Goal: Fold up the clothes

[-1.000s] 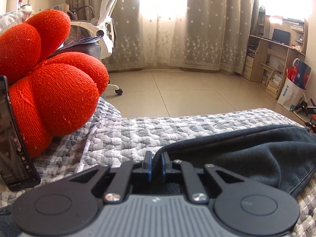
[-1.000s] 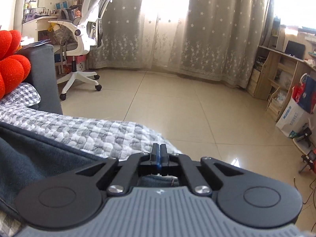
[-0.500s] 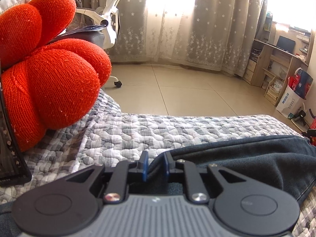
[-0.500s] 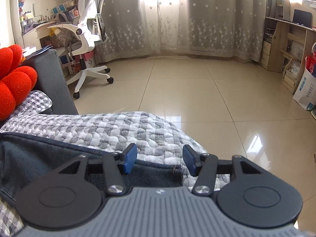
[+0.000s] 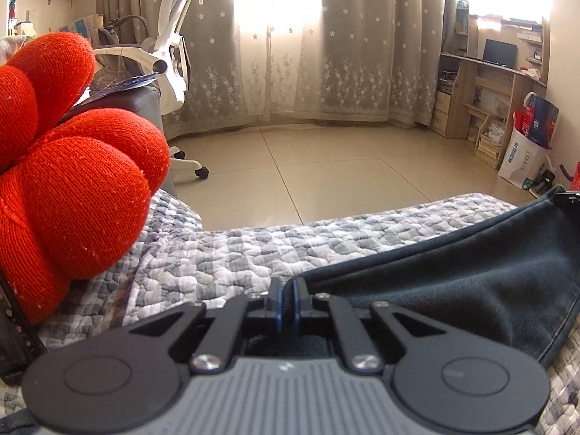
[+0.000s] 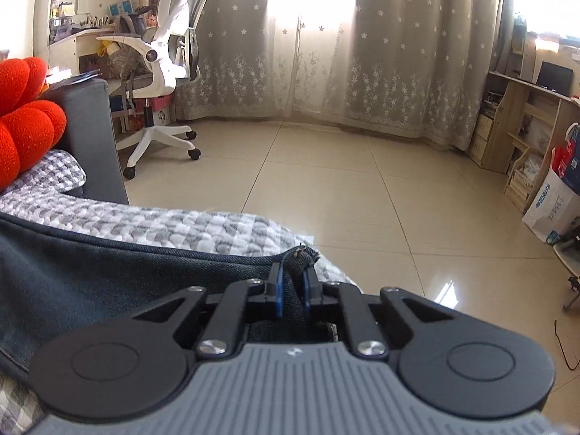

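A dark blue denim garment point(image 5: 453, 279) lies on the grey-and-white quilted cover point(image 5: 224, 253). My left gripper point(image 5: 286, 299) is shut on the garment's left corner, low over the cover. In the right wrist view the same garment point(image 6: 108, 272) stretches to the left. My right gripper point(image 6: 291, 284) is shut on its frayed right corner near the cover's point(image 6: 181, 228) front edge, with cloth bunched between the fingers. The garment hangs taut between the two grippers.
A big red knitted cushion point(image 5: 65, 181) sits at the left, also in the right wrist view point(image 6: 25, 116). A dark phone-like slab point(image 5: 11, 326) leans under it. Beyond are a tiled floor point(image 6: 344, 188), a white office chair point(image 6: 166, 58), curtains and wooden shelves point(image 5: 482, 101).
My right gripper opened half a second ago and has now shut on the garment's corner. My left gripper eased briefly, closed again on the cloth, and both lifted slightly.
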`<state>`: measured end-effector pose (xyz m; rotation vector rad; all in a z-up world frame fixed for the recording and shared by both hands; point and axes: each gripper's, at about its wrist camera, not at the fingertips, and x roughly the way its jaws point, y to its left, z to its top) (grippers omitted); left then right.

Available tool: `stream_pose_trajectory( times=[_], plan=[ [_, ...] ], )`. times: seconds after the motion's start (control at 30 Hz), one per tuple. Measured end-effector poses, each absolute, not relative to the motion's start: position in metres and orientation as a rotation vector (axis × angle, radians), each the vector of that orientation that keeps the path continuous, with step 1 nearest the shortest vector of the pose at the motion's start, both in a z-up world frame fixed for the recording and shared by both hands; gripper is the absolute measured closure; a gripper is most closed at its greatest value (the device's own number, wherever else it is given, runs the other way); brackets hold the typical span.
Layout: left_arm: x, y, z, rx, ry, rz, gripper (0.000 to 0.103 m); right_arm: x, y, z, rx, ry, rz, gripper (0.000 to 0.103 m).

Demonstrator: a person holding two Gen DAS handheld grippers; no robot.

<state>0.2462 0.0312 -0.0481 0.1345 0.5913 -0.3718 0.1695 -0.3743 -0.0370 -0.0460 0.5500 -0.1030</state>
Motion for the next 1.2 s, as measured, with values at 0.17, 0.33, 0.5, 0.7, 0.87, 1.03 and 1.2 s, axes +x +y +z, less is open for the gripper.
stream_pose_trajectory(
  times=[0.17,0.33,0.5,0.7,0.87,1.03,1.2],
  plan=[
    [0.256,0.027,-0.057,0.169,0.588,-0.343,0.098,0.217,-0.370,-0.041,-0.097,0.560,-0.099,0.092],
    [0.274,0.026,-0.079,0.185,0.610,-0.270,0.103,0.251,-0.366,-0.072,-0.117,0.633,-0.114,0.091],
    [0.271,0.024,-0.078,0.197,0.608,-0.249,0.098,0.255,-0.356,-0.093,-0.203,0.654,-0.170,0.084],
    [0.246,0.021,-0.061,0.224,0.559,-0.274,0.071,0.229,-0.356,-0.068,-0.171,0.604,-0.209,0.067],
    [0.219,0.027,-0.043,0.167,0.535,-0.378,0.039,0.193,-0.318,-0.053,-0.148,0.552,-0.056,0.048],
    [0.203,0.015,-0.046,0.152,0.604,-0.502,0.027,0.176,-0.256,-0.057,-0.134,0.577,0.169,0.045],
    [0.188,0.008,-0.069,0.204,0.706,-0.575,0.025,0.174,-0.227,-0.075,-0.195,0.615,0.243,0.039]
  ],
)
